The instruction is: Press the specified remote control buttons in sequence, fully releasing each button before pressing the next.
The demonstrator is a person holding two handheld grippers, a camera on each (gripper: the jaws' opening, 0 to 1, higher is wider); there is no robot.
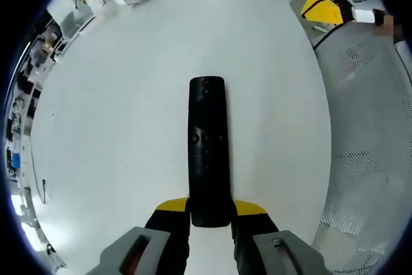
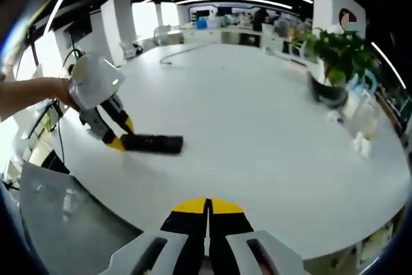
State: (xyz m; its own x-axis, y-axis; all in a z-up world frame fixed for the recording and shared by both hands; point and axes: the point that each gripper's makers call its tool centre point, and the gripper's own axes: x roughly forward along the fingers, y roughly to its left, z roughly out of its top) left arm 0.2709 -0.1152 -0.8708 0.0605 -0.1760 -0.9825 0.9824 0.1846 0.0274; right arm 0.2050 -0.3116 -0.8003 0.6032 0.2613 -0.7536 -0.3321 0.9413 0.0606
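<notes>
A long black remote control [image 1: 208,149] lies face up over the white table [image 1: 116,114], its near end clamped between the yellow-tipped jaws of my left gripper [image 1: 210,212]. From the right gripper view the same remote [image 2: 153,143] sticks out of the left gripper [image 2: 122,134], which a person's hand holds at the left. My right gripper [image 2: 207,207] hovers above the near table edge, well to the right of the remote, with its yellow tips pressed together and nothing between them.
A potted plant [image 2: 335,53] stands at the far right of the table [image 2: 257,114], with small white items [image 2: 360,140] beside it. A cable [image 2: 183,51] lies at the far side. Perforated grey chairs [image 1: 367,127] flank the table edge, and a yellow bag [image 1: 325,8] rests beyond them.
</notes>
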